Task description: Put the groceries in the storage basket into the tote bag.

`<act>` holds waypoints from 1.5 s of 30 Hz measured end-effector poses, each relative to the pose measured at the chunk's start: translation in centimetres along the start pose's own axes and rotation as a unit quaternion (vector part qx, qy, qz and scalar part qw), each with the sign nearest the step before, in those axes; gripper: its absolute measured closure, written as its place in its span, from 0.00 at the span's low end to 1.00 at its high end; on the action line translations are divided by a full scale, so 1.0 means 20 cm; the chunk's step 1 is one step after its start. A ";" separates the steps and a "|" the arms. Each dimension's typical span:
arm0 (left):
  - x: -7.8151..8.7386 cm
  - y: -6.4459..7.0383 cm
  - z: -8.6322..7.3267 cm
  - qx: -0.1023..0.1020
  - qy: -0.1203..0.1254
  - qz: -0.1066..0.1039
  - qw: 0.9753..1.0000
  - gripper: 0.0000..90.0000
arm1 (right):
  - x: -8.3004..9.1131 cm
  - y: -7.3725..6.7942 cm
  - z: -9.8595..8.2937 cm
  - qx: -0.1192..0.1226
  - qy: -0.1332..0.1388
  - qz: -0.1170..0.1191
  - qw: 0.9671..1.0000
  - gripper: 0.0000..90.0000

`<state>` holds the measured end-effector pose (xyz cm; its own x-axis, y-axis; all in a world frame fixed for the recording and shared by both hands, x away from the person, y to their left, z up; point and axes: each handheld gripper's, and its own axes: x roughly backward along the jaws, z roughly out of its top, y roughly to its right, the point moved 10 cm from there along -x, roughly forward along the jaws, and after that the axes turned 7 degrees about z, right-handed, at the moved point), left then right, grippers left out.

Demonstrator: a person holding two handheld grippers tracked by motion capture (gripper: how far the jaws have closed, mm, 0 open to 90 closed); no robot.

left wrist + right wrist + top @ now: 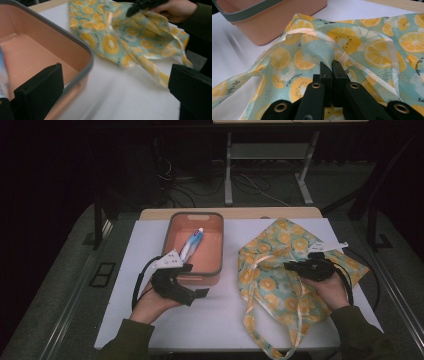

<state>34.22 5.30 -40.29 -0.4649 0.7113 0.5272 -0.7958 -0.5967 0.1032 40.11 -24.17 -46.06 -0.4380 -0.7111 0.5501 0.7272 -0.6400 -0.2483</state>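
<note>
While pinched: right gripper (332, 65) jaws closed on bag (280, 265) rim, right of tub (196, 245).
Left gripper (192, 280): jaws wide open, empty, at tub's near corner.
Handling: light, limp, slippery cloth; best held at hem.

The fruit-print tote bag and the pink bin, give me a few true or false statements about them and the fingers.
1. The right gripper pinches the tote bag. True.
2. The left gripper is shut. False: its fingers stand wide apart, holding nothing.
3. A blue and white tube lies in the pink bin. True.
4. The bag lies inside the bin. False: it lies on the white table beside it.
</note>
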 end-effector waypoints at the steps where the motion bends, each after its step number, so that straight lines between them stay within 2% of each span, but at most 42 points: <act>1: -0.02 -0.04 0.04 0.003 0.000 0.010 1.000 0.00 | 0.00 0.00 0.00 0.000 0.001 0.000 1.000 0.99; 2: -0.02 -0.04 0.04 0.003 0.000 0.010 1.000 0.00 | 0.00 0.00 0.00 0.000 0.001 0.000 1.000 0.99; 7: -0.07 -0.13 0.12 0.007 -0.002 0.023 1.000 0.00 | 0.01 0.00 0.00 -0.001 0.004 0.000 1.000 0.99; 9: -0.11 -0.18 0.17 0.005 -0.003 0.033 0.999 0.00 | 0.01 0.00 0.01 -0.001 0.004 0.001 1.000 0.99; 10: -0.11 -0.18 0.17 0.005 -0.003 0.033 0.999 0.00 | 0.01 0.00 0.01 -0.001 0.004 0.001 1.000 0.99; 13: -0.14 -0.24 0.22 0.005 0.001 0.048 0.999 0.01 | 0.01 0.00 0.01 0.000 0.004 0.000 1.000 0.99; 18: -0.21 -0.37 0.26 0.008 -0.005 0.077 0.997 0.08 | 0.01 0.00 0.01 0.001 0.004 0.000 1.000 0.99; 19: -0.24 -0.42 0.27 0.010 -0.009 0.092 0.996 0.09 | 0.01 0.00 0.01 0.001 0.004 0.000 1.000 0.99; 20: -0.24 -0.42 0.27 0.010 -0.009 0.092 0.996 0.11 | 0.01 0.00 0.01 0.001 0.004 0.000 1.000 0.99; 22: -0.28 -0.47 0.27 0.017 -0.013 0.105 0.994 0.15 | 0.01 0.00 0.01 0.001 0.005 0.001 1.000 0.99; 23: -0.31 -0.53 0.26 0.022 -0.020 0.123 0.992 0.16 | 0.01 0.00 0.01 0.002 0.005 0.001 1.000 0.99; 26: -0.36 -0.59 0.23 0.028 -0.033 0.143 0.989 0.17 | 0.02 0.00 0.01 0.002 0.006 0.002 1.000 0.99; 29: -0.40 -0.62 0.21 0.030 -0.044 0.151 0.987 0.17 | 0.02 0.00 0.01 0.001 0.007 0.003 1.000 0.99; 34: -0.48 -0.70 0.15 0.043 -0.070 0.172 0.982 0.16 | 0.02 0.00 0.00 0.002 0.005 0.006 1.000 0.99; 35: -0.50 -0.74 0.12 0.045 -0.082 0.181 0.979 0.16 | 0.01 0.00 0.00 0.002 0.004 0.006 1.000 0.99; 36: -0.50 -0.74 0.12 0.045 -0.082 0.181 0.979 0.16 | 0.01 -0.01 0.00 0.003 0.004 0.007 1.000 0.99; 38: -0.52 -0.77 0.08 0.043 -0.097 0.195 0.975 0.15 | 0.01 -0.01 0.00 0.003 0.004 0.008 1.000 0.99; 40: -0.54 -0.80 0.04 0.050 -0.108 0.199 0.973 0.15 | 0.01 -0.01 0.00 0.003 0.003 0.008 1.000 0.99; 41: -0.55 -0.81 0.02 0.056 -0.117 0.201 0.971 0.14 | 0.01 -0.01 0.00 0.003 0.004 0.008 1.000 0.99; 42: -0.56 -0.82 0.01 0.050 -0.130 0.209 0.968 0.14 | 0.01 -0.01 0.00 0.003 0.004 0.009 1.000 0.99; 45: -0.57 -0.81 0.00 0.046 -0.138 0.210 0.967 0.15 | 0.01 -0.01 0.00 0.003 0.004 0.009 1.000 0.99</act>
<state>52.46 6.88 -48.07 -0.6075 0.2811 0.7429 -0.5159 -0.8508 -0.0999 39.91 -24.25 -45.93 -0.4287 -0.7247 0.5395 0.7377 -0.6255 -0.2540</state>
